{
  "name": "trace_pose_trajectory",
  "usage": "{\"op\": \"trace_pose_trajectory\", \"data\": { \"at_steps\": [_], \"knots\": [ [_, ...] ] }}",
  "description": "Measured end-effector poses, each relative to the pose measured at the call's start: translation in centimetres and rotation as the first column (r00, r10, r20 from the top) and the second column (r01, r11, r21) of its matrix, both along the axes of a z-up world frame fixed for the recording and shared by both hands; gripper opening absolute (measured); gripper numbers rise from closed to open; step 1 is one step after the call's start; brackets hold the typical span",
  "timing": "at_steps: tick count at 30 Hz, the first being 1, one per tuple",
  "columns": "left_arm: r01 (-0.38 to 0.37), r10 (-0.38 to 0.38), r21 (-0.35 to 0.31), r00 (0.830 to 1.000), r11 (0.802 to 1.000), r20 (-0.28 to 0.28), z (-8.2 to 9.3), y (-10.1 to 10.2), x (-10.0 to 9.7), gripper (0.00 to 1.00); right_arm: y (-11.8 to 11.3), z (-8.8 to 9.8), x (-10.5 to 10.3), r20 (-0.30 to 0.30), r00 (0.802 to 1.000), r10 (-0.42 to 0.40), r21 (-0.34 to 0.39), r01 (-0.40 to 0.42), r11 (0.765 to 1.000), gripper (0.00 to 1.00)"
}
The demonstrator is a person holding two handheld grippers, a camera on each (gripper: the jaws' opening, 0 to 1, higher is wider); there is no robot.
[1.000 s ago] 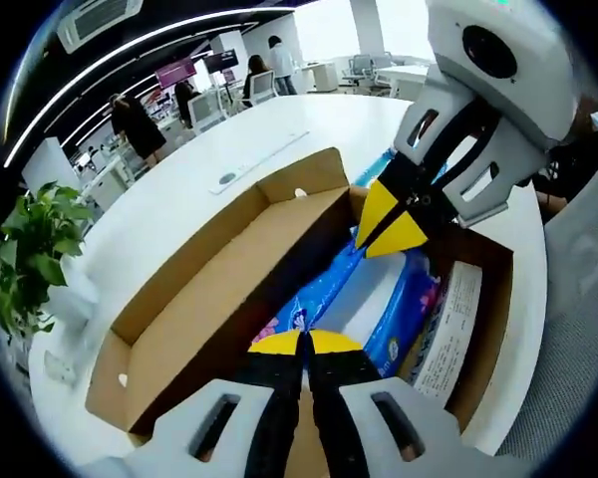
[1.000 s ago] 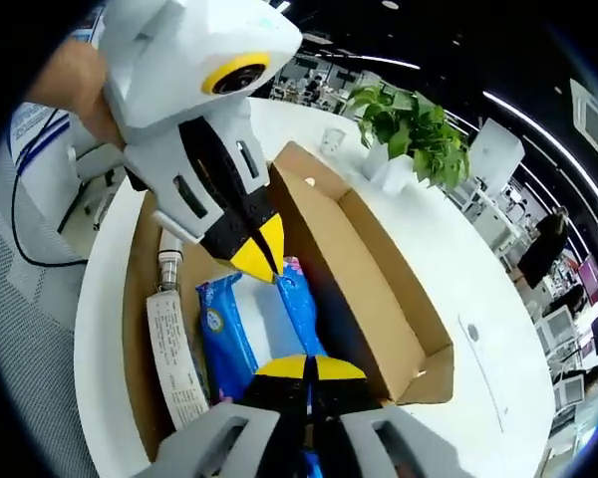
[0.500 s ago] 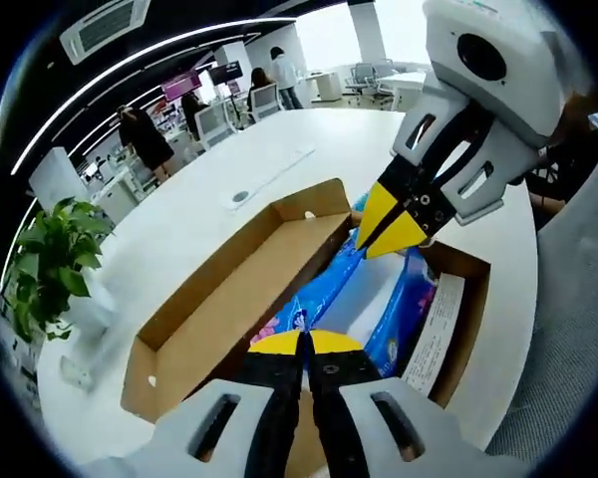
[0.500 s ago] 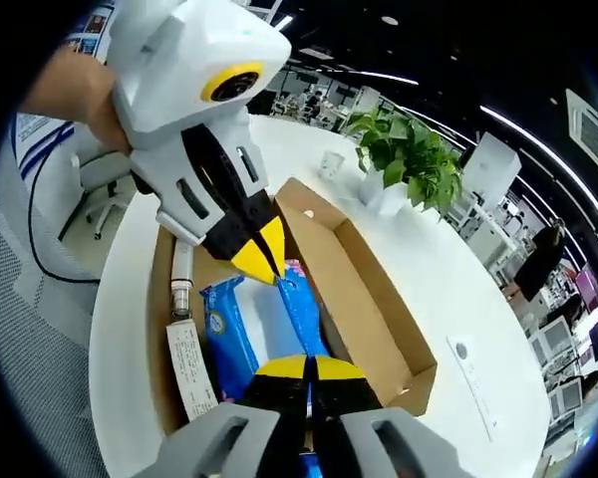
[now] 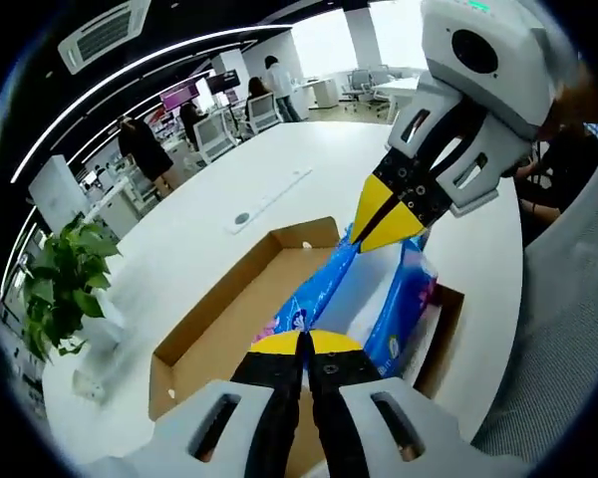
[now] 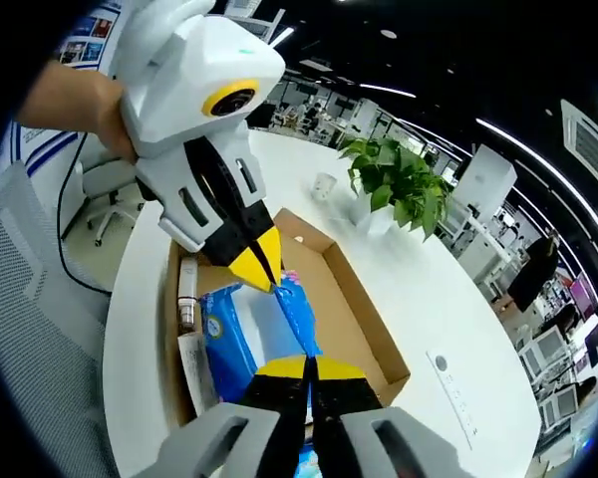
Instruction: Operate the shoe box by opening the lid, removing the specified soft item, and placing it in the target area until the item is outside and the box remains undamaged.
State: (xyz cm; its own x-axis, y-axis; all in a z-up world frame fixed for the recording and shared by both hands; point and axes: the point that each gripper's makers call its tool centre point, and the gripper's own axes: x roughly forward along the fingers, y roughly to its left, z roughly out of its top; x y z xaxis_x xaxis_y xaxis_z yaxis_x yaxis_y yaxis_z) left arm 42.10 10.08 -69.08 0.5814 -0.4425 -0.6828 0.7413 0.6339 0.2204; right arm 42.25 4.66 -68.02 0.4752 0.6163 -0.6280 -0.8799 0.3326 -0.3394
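Left gripper [image 5: 300, 344] pinched one end of the blue soft pack [image 5: 364, 299]; right gripper [image 6: 307, 369] pinched the opposite end, sharing the load so it stayed level | pack hung between both grippers, above the open shoe box [image 6: 354, 299] on the white table [image 6: 419, 289]; judged mid-lift, not yet placed

Bright ceiling light strips [image 5: 130, 75] glare overhead; focus sharp, edges strongly curved by fisheye.

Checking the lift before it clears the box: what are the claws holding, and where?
Both claws pinch the blue tissue pack: left claw one end, right claw the opposite end.
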Motion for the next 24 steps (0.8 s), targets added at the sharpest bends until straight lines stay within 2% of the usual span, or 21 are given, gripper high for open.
{"op": "trace_pose_trajectory", "data": {
  "at_steps": [12, 24],
  "knots": [
    [0.068, -0.068, 0.007, 0.998, 0.998, -0.007, 1.5, -3.7, -0.3, 0.00, -4.0, 1.6, -0.9, 0.005, 1.000, -0.018, -0.009, 0.018, 1.000, 0.00],
    [0.146, -0.146, -0.016, 0.989, 0.989, -0.011, 2.3, -9.8, -0.3, 0.00, -9.6, 2.4, -0.8, 0.006, 0.994, -0.110, 0.004, 0.110, 0.994, 0.00]
  ]
}}
